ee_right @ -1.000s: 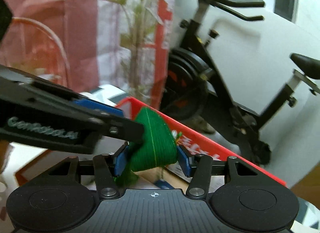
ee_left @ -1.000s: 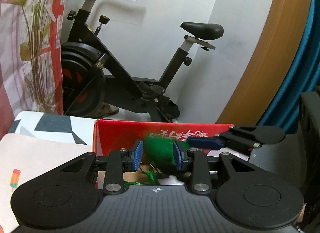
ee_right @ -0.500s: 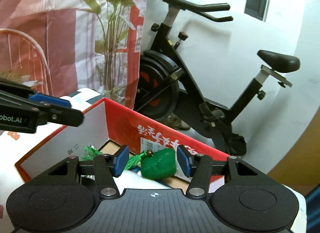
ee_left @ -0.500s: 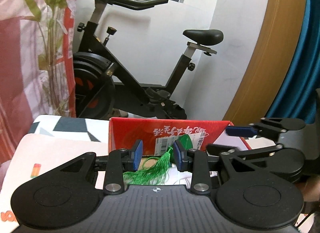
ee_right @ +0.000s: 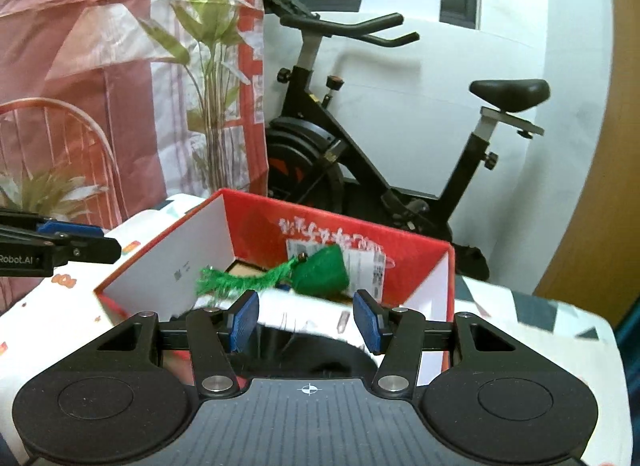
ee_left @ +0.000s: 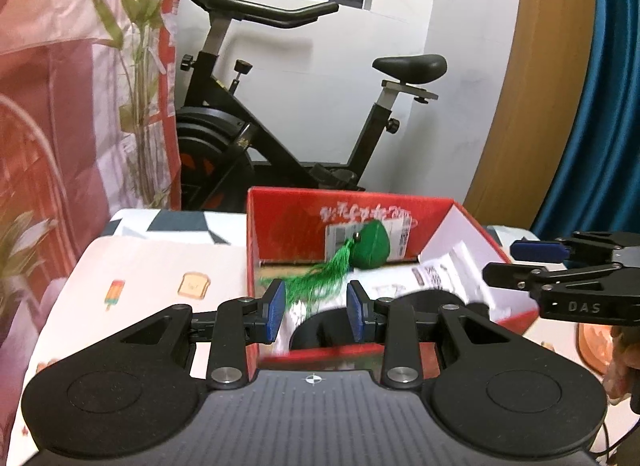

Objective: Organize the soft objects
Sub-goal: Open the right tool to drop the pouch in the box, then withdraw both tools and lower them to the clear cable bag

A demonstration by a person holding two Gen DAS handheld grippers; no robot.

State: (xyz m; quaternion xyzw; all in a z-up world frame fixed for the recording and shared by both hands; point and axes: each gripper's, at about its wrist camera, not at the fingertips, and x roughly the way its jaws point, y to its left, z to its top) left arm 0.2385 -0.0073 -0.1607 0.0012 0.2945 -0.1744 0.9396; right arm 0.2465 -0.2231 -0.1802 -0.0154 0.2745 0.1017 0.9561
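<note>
A green stuffed sachet with a green tassel lies inside the open red cardboard box, leaning on the far wall by a white label. My left gripper hovers at the box's near edge, open, with nothing between its blue pads. From the right wrist the same sachet and tassel show in the box, and my right gripper is open and empty just short of them. Each gripper sees the other: the right gripper at the right edge, the left gripper at the left edge.
White papers and a dark round thing lie blurred in the box. The box sits on a table with a printed cloth. Behind stand an exercise bike, a plant-print curtain on the left and a blue curtain on the right.
A second ago both grippers were closed around the green sachet over the box. It now lies in the box, and both grippers have drawn back from it, apart and empty.
</note>
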